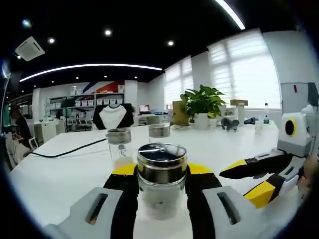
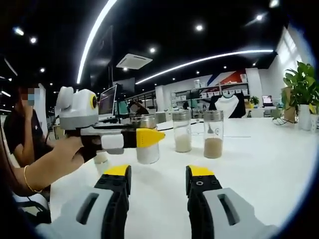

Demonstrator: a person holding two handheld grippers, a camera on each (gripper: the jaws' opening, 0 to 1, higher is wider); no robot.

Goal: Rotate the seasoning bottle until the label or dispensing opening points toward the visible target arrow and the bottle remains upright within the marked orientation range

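Observation:
My left gripper [image 1: 162, 170] is shut on a glass seasoning bottle [image 1: 162, 186] with a shiny metal lid, which stands upright on the white table [image 1: 60, 179]. In the right gripper view, a hand holds that left gripper [image 2: 149, 139] on the same bottle [image 2: 148, 153], which has white contents. My right gripper [image 2: 157, 180] stands open with nothing between its yellow-tipped jaws, a little short of the bottles. It enters the left gripper view from the right [image 1: 237, 184], beside the held bottle and apart from it.
Two more lidded bottles stand behind the held one [image 1: 119, 145] [image 1: 159, 132]; across the table they show pale [image 2: 182, 132] and brown [image 2: 213, 135] contents. A black cable [image 1: 65, 152] crosses the table. A potted plant [image 1: 202, 102] stands at the far end. A person [image 2: 20, 134] sits at the table's edge.

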